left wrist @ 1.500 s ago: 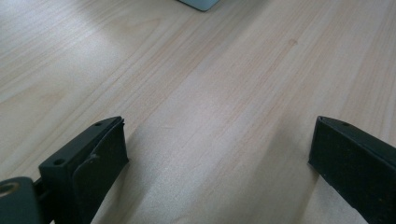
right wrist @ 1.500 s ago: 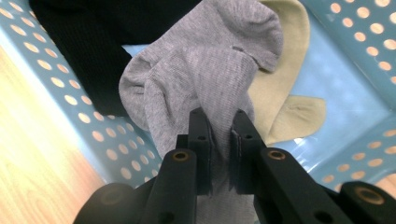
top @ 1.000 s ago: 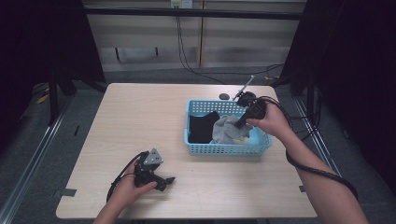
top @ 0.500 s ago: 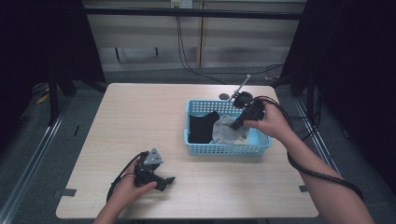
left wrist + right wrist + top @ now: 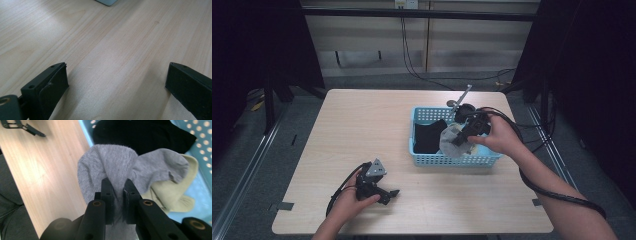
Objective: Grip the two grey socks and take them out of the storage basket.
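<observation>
Grey sock (image 5: 110,167) pinched in right claw (image 5: 117,188), lifted slightly higher above blue basket (image 5: 424,159) than a second ago. Left claw (image 5: 117,82) unchanged: spread wide, resting on bench (image 5: 362,125).

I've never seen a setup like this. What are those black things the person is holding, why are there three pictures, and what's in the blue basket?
There is no robot here: a person holds a hand-operated clamp with two black jaws in each hand. One picture comes from a camera above the table; the other two come from small cameras riding on each clamp, looking along its jaws.

On the wooden table stands a blue plastic basket with socks in it. The right gripper has its jaws closed on a grey sock, pinching a fold of the fabric above the basket. Beneath it lie a black sock and a pale yellowish sock.

The left gripper rests low at the near left of the table, holding nothing. Its own camera shows its jaws wide apart with bare wood between them.
</observation>
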`<state>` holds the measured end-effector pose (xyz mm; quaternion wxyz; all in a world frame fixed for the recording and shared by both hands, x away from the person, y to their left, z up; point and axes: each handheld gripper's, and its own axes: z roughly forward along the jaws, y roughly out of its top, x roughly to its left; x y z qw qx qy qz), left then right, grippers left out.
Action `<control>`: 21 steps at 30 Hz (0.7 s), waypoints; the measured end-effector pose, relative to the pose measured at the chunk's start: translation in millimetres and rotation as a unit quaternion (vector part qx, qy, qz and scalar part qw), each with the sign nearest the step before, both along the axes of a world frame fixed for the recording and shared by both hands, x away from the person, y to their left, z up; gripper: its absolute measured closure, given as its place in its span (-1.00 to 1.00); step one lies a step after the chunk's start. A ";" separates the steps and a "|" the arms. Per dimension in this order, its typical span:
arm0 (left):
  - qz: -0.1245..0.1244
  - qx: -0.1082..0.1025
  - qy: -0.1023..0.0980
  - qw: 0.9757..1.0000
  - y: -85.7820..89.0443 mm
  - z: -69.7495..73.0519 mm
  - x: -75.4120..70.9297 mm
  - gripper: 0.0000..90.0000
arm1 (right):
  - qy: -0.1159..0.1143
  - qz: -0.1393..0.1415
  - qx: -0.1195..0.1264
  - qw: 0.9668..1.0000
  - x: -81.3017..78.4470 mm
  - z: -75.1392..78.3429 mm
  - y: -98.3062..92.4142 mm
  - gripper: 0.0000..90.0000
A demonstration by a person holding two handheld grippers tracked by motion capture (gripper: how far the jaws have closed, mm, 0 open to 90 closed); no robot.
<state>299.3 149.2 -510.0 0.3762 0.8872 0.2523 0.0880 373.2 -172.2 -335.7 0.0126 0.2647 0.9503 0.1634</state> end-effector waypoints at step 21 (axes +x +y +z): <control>-0.004 0.007 -0.003 1.000 0.7 0.6 0.5 -0.92 | 0.015 0.044 0.015 0.999 -23.6 -23.7 27.2 0.81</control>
